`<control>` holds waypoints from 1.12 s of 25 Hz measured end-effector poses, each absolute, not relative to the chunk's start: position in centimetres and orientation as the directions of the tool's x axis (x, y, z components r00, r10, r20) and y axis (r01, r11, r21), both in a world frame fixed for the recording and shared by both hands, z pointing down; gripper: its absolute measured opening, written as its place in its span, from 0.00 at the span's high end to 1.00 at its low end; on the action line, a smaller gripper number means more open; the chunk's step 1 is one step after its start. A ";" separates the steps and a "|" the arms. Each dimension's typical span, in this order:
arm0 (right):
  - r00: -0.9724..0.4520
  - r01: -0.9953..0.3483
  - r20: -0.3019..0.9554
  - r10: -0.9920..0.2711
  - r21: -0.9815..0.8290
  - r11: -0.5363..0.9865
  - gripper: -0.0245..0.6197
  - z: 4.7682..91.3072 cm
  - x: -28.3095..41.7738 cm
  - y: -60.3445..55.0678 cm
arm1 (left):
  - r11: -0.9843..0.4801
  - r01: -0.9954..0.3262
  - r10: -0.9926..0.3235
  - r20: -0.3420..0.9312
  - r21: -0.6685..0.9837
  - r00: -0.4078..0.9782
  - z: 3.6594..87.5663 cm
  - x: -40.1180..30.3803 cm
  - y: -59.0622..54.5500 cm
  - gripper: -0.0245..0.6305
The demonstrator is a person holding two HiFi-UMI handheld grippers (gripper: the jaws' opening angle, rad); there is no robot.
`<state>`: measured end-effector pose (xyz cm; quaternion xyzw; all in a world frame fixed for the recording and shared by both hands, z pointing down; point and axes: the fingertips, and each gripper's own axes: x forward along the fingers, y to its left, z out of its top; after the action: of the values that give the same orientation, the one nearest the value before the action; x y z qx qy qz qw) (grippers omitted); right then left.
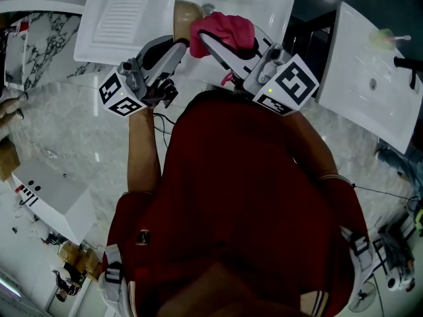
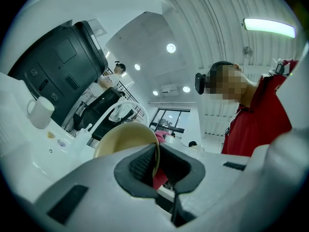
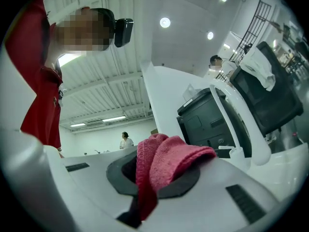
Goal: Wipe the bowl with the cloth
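Two hand-held grippers meet in front of the person's red shirt (image 1: 244, 197), above a white sink (image 1: 125, 12) as the head view frames it.

Left gripper (image 1: 180, 43): in its own view I see the jaws pressed together on the rim of the tan bowl (image 2: 123, 141), one dark pad (image 2: 140, 166) inside the rim and the other outside. The bowl is tilted on edge with its opening turned toward the camera. In the head view the bowl (image 1: 185, 17) stands at this gripper's tip, held in the air.

Right gripper (image 1: 201, 38): in its view I see the jaws pinching a bunched pink cloth (image 3: 164, 163), which bulges over the pads and hangs down between them. In the head view the cloth (image 1: 225, 32) lies against the side of the bowl, and a strip of it (image 2: 161, 178) shows behind the rim in the left gripper view.

Surroundings, left gripper view: a white mug (image 2: 40, 112) stands on a white counter beside a black appliance (image 2: 63, 66).
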<state>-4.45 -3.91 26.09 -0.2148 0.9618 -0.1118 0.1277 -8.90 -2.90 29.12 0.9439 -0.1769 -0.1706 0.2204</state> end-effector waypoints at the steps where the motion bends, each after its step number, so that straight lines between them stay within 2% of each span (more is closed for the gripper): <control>1: -0.870 -0.394 -0.202 -0.450 -0.266 0.880 0.92 25.9 -4.4 -3.9 | -0.845 -0.248 -0.398 -0.249 0.474 0.883 29.0 -9.0 -2.6 0.92; 13: -0.825 -0.444 -0.236 -0.514 -0.292 0.847 0.92 24.9 -3.9 -4.8 | -0.877 -0.135 -0.301 -0.309 0.460 0.902 28.0 -10.0 0.1 0.92; 28: -0.791 -0.445 -0.213 -0.574 -0.444 0.778 0.92 26.9 -2.7 -7.0 | -0.893 -0.066 -0.244 -0.358 0.444 0.901 27.3 -10.3 1.2 0.92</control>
<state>-2.72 -7.02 26.93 -0.2747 0.9271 -0.1891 0.1710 -10.26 1.22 27.27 0.9508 -0.0814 -0.2067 0.2160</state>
